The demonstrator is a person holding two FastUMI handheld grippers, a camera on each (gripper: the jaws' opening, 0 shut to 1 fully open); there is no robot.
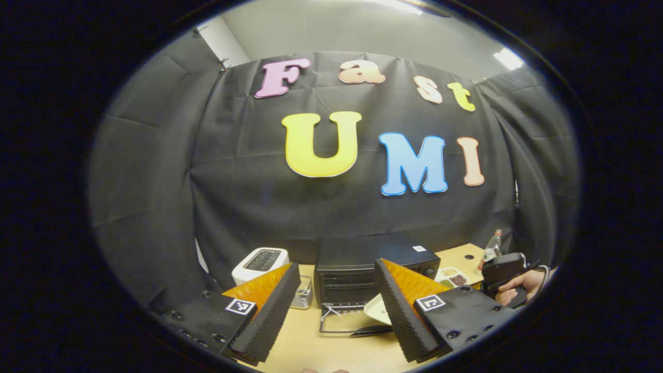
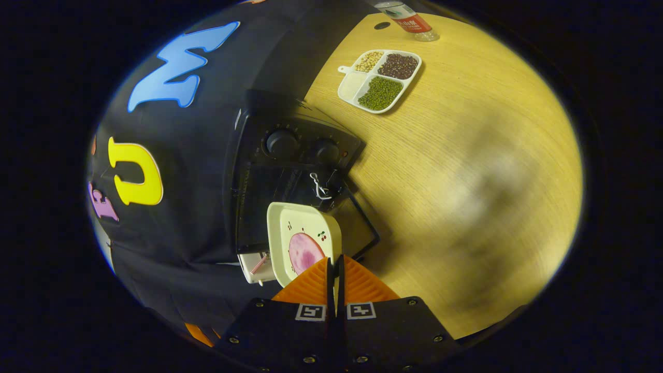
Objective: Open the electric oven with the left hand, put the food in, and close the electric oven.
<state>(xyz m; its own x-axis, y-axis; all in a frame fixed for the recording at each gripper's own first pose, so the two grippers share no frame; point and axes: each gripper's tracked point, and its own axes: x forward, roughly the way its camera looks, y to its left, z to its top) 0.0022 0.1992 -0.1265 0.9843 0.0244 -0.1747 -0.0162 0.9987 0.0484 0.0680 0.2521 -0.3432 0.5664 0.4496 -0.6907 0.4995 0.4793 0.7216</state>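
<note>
In the left gripper view, the left gripper (image 1: 336, 305) is hanging released at the bottom of the frame, its jaws spread wide and grasping nothing. Between them, at lower centre, the black box-shaped electric oven (image 1: 370, 269) is sitting on the pale wooden table (image 1: 311, 352) with its glass door (image 1: 344, 324) lying folded down toward the camera. A white slotted toaster (image 1: 260, 263) is standing just left of the oven. At the lower right, a hand (image 1: 523, 287) is gripping the right gripper's handle.

In the right gripper view, the right gripper (image 2: 335, 269) is sitting clenched at bottom centre, pinching the near rim of a cream square plate holding a pink slice of food (image 2: 303, 243). The plate is hovering at the oven's open mouth, left of centre. A white four-section tray of beans and grains (image 2: 380, 80) is resting on the table at the upper centre, with a clear bottle (image 2: 409, 20) beyond it at the top edge.
</note>
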